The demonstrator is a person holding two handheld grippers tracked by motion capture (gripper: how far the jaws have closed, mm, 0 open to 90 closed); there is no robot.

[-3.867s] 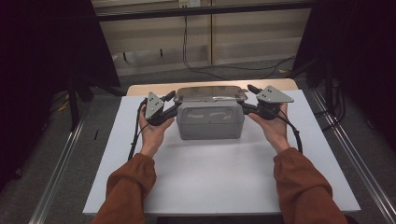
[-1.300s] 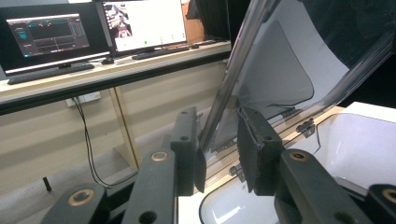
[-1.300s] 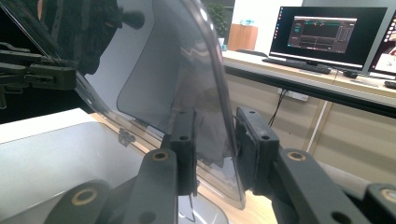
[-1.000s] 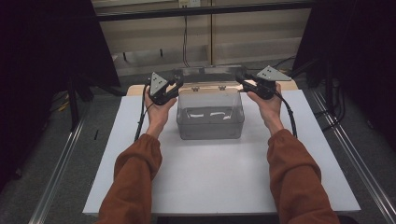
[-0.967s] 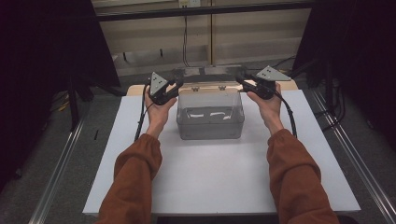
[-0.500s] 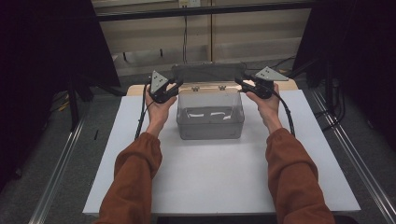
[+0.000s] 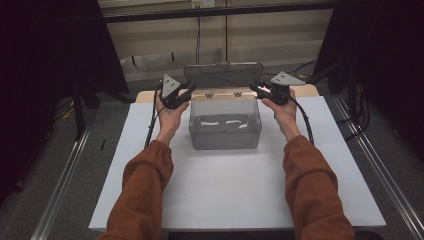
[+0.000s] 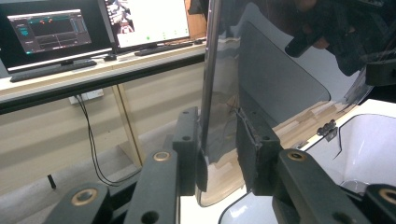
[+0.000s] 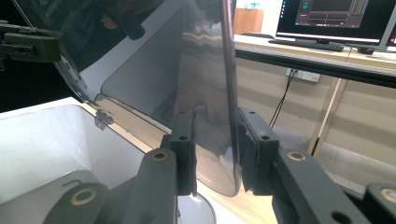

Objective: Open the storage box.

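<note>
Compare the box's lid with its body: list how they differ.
The lid stands upright, swung back on its hinges; the box body sits flat on the table. The lid is a thin panel held at each end between gripper jaws; the body is a deep tub, ungripped. Both are translucent grey plastic.

Clear box on white table; lid raised upright, left gripper and right gripper at its ends.

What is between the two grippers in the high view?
In the high view, the raised clear lid of the box spans between left gripper and right gripper.
</note>
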